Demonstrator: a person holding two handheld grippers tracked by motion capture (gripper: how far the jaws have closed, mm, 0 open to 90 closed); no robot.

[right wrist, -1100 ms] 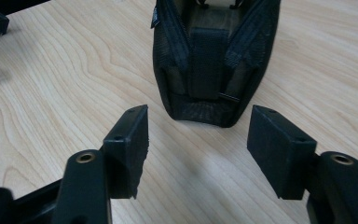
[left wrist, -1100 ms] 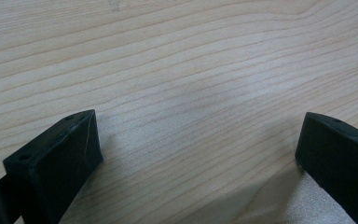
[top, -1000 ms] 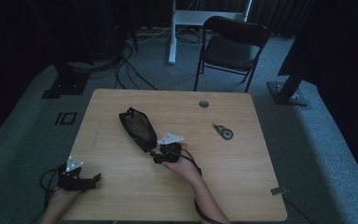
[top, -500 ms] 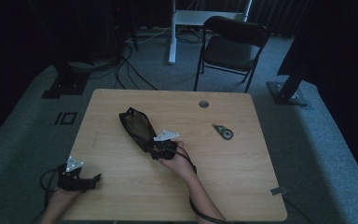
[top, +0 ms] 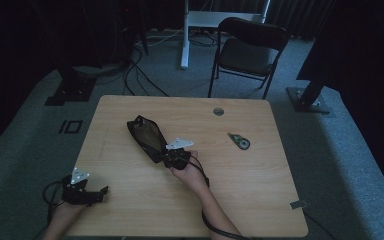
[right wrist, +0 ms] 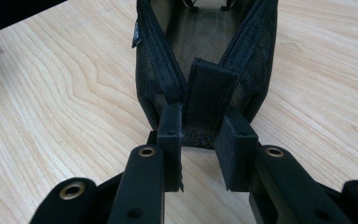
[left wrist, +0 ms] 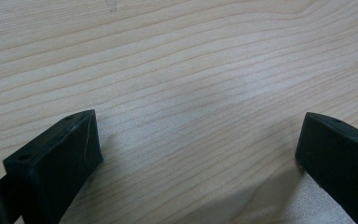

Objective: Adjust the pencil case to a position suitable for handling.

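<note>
A black mesh zip pouch (top: pixel 147 135) lies open on the wooden table (top: pixel 130 200), slanting from the back left toward the middle. My right gripper (top: pixel 170 159) sits at its near end. In the right gripper view the jaws are drawn in close on the pouch's (right wrist: pixel 154 70) woven end tab (right wrist: pixel 209 91), and the right gripper (right wrist: pixel 203 119) is shut on it. My left gripper (top: pixel 99 192) rests near the front left corner, apart from the pouch. In the left gripper view the left gripper (left wrist: pixel 198 140) stands wide open over bare wood.
A small green and black tape dispenser (top: pixel 240 142) lies right of the pouch. A round cable hole (top: pixel 218 111) sits near the table's far edge. A folding chair (top: pixel 250 50) stands behind the table, with cables and stand bases on the floor.
My right gripper has slid left and forward to the pouch's near end and closed in on its tab. The left gripper has stayed put.
</note>
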